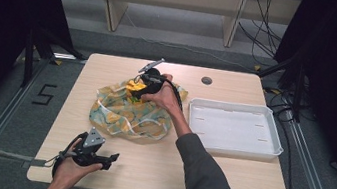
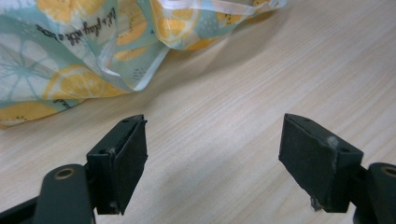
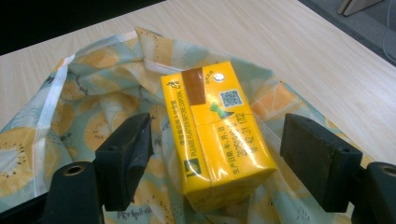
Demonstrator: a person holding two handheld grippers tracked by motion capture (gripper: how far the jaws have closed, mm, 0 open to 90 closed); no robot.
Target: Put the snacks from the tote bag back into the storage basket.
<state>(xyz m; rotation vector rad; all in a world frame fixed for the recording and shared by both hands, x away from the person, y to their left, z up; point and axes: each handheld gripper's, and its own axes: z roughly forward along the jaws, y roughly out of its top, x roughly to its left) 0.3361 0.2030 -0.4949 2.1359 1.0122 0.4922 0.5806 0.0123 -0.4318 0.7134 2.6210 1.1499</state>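
I am at a pale wooden table (image 1: pixel 224 183). A white plastic tray (image 1: pixel 278 141) sits on its right side as the high view shows it, well apart from my work. Near the middle of the table lies a crumpled fabric bag (image 1: pixel 123 115) printed with orange and lemon slices on pale blue-green, its mouth gaping upward.

My right gripper (image 3: pixel 215 161) reaches over the far side of the bag, my arm stretched across the table in a dark grey sleeve (image 1: pixel 205 176). Its jaws stand apart. Between them, seen along the gripper, is a yellow drink carton (image 3: pixel 217 135) wrapped in clear film, lying tilted in the bag's opening with its foil-sealed top pointing away from me. There is a visible gap between the carton and each pad, wider on the right side of that view, so I am not clamped on it.

My left gripper (image 2: pixel 212 156) is near the front left of the table, just short of the bag's near edge. Its jaws are wide apart over bare wood, with nothing between them.
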